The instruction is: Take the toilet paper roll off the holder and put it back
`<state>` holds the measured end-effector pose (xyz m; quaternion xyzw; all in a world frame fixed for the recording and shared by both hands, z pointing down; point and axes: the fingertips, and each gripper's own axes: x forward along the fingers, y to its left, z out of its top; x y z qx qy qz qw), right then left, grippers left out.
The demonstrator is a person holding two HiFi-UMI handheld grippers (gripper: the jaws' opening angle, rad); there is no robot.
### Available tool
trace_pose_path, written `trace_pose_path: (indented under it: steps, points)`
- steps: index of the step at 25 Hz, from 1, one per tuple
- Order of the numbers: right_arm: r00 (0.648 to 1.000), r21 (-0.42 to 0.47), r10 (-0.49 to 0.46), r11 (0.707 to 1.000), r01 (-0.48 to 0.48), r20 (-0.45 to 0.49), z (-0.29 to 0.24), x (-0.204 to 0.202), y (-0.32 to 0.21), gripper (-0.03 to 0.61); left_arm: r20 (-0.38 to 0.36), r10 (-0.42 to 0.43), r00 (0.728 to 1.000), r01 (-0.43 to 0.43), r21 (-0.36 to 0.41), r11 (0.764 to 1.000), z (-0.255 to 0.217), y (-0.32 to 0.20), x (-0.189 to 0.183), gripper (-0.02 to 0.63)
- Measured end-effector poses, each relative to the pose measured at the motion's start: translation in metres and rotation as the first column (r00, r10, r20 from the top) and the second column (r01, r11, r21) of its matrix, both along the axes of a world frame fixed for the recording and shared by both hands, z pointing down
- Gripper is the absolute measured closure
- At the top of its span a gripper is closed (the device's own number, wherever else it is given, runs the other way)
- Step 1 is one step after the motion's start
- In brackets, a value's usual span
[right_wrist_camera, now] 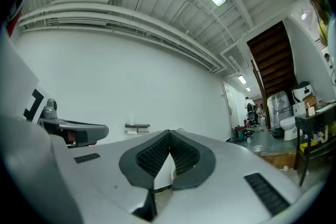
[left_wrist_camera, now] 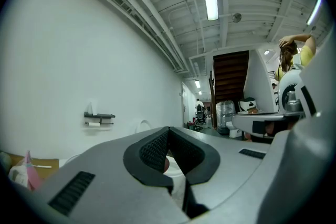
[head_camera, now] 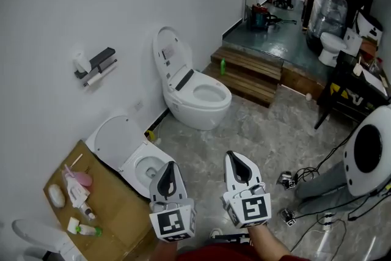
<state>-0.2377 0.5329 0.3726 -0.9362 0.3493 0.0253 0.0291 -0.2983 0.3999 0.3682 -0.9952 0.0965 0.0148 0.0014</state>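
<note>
1. Left claw (head_camera: pixel 169 168): bottom centre of the head view, held level and pointing up the frame, with its marker cube nearest the camera. The jaws are together, the pads meet at the tips, and nothing is between them (left_wrist_camera: pixel 169 131).
2. Right claw (head_camera: pixel 237 159): just right of the left claw, parallel to it and level. A forearm (head_camera: pixel 269 246) enters at the bottom edge behind its cube. The jaws are together and empty (right_wrist_camera: pixel 169 134).
3. Cardboard surface (head_camera: pixel 122 211): lower left of the head view, carrying small bottles and toiletries.
4. Nearer toilet (head_camera: pixel 131 156): white, lid raised, just left of the left claw.
5. Farther toilet (head_camera: pixel 195 98): white, lid raised, at frame centre against the wall.
6. Holder (head_camera: pixel 102 58): a black shelf fixed to the white wall, upper left.
7. Toilet paper roll (head_camera: pixel 101 74): white, seated on the holder under the shelf.
   - Its long axis is horizontal and runs along the wall, slanting lower left to upper right in the head view.
   - It is well apart from both claws, above and left of them.
   - It is left of the jaw tips in both gripper views (left_wrist_camera: pixel 94 124) (right_wrist_camera: pixel 131 131).
</note>
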Motion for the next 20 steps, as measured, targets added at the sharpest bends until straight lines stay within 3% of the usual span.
trace_pose_path:
  steps: [8, 14, 20]
  points:
    - [0.999, 0.018, -0.035, 0.999, 0.035, -0.002, 0.007, 0.046, -0.004, 0.563, 0.01, -0.018, 1.0, 0.018, -0.008, 1.0, 0.011, 0.004, 0.046, 0.598]
    - [1.0, 0.001, -0.03, 1.0, 0.03, 0.009, 0.017, 0.084, -0.03, 0.563, 0.028, -0.008, 1.0, 0.008, -0.001, 1.0, 0.028, -0.017, 0.089, 0.598]
    - [1.0, -0.026, -0.019, 0.999, 0.019, 0.007, 0.022, 0.137, -0.072, 0.563, -0.001, 0.007, 1.0, -0.007, -0.012, 1.0, 0.018, -0.058, 0.146, 0.598]
